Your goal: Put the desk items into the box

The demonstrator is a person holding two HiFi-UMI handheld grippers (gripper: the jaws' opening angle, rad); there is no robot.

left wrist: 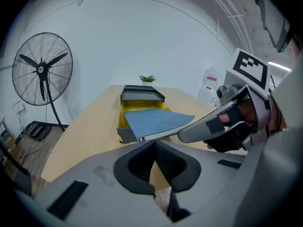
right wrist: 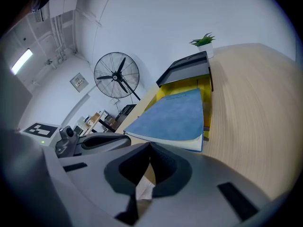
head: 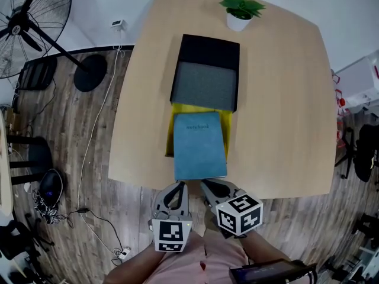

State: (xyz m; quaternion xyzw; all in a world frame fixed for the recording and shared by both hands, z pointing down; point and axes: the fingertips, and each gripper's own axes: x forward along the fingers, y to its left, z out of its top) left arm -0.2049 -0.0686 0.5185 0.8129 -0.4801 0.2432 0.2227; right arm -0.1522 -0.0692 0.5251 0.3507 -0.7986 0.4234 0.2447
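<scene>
Wooden table [head: 284, 99] holds notebook [head: 200, 147]; fan [head: 26, 25] on plank floor [head: 71, 141].

The blue notebook [head: 199, 145] hides most of the inside of the yellow box [head: 195, 107]. Its cover lettering is too small to read. The picture's left edge crops the fan [head: 26, 22].

The blue notebook [head: 200, 147] carries 1 small printed word near the far edge of its cover, seemingly "notebook". A red-and-white wall notice [left wrist: 211, 82], far right, is too small to read.
</scene>
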